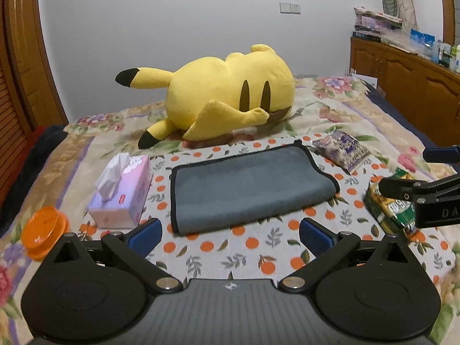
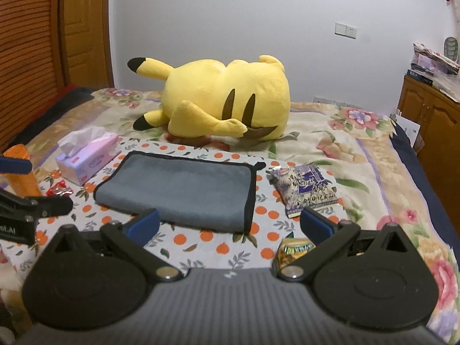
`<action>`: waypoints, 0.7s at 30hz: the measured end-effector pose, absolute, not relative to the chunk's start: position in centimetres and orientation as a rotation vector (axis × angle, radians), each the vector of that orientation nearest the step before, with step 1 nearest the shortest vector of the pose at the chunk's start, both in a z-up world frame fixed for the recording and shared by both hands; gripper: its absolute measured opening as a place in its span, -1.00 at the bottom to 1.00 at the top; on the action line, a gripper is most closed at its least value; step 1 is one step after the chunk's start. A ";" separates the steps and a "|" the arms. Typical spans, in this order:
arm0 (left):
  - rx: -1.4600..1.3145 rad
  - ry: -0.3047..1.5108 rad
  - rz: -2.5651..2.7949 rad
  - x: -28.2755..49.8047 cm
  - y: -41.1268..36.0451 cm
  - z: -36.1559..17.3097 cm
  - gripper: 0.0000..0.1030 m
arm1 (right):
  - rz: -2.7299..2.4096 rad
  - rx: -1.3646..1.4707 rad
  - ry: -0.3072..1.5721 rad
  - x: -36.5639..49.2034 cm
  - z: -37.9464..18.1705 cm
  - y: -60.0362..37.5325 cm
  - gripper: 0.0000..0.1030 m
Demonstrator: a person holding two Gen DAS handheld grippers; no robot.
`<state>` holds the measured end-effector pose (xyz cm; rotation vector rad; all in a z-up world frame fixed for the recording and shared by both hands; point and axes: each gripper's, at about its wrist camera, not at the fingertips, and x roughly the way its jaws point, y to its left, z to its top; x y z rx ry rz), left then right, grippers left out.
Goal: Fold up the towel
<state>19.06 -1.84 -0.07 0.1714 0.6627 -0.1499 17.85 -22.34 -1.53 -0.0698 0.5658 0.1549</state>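
A grey towel (image 1: 247,187) with black trim lies folded in half on an orange-dotted cloth (image 1: 244,253) on the bed; it also shows in the right wrist view (image 2: 184,189). My left gripper (image 1: 230,235) is open and empty, hovering just in front of the towel's near edge. My right gripper (image 2: 230,227) is open and empty, also just short of the towel's near edge. The right gripper shows at the right edge of the left wrist view (image 1: 402,169), and the left gripper at the left edge of the right wrist view (image 2: 43,184).
A yellow plush toy (image 1: 230,97) lies behind the towel. A pink tissue box (image 1: 123,192) and an orange lid (image 1: 43,233) sit to the left. A purple snack bag (image 1: 342,149) and a green snack bag (image 1: 391,210) sit to the right. A wooden cabinet (image 1: 408,86) stands at right.
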 end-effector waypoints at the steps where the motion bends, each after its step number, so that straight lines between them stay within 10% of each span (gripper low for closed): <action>1: 0.173 0.663 -0.149 18.6 -1.8 -0.1 1.00 | 0.155 -0.071 0.566 17.5 -1.5 -22.3 1.00; 21: 0.119 0.669 -0.124 12.7 -0.9 0.7 1.00 | 0.152 -0.044 0.549 11.9 -1.0 -22.4 1.00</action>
